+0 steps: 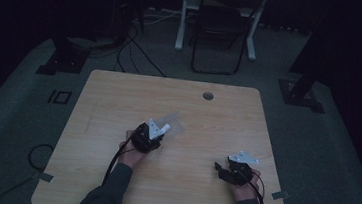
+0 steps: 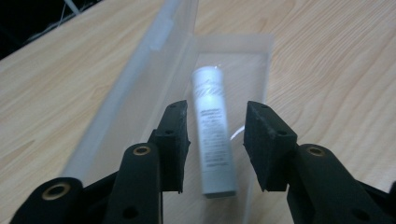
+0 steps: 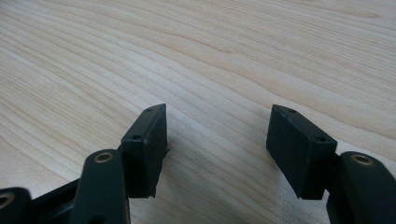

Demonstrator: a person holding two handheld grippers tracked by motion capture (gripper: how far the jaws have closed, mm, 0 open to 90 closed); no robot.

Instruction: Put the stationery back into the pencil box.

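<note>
A clear plastic box point(image 2: 252, 51) lies on the wooden table point(image 1: 119, 101) with its lid point(image 2: 140, 79) raised at the left. Inside it lies a white tube point(image 2: 214, 140) with small print, pointing away from me. My left gripper point(image 2: 217, 112) is open, one jaw on each side of the tube with a gap to each. From above, the left gripper point(image 1: 158, 132) sits at the table's middle, just in front of the box point(image 1: 175, 119). My right gripper point(image 3: 217, 116) is open over bare wood, at the front right point(image 1: 220, 168) with its jaws pointing left.
A round cable hole point(image 1: 208, 95) sits near the table's far edge. Beyond the table stand a black folding chair point(image 1: 221, 30) and white frame legs point(image 1: 181, 21). Cables point(image 1: 128, 52) trail over the grey carpet, and dark stands flank both sides.
</note>
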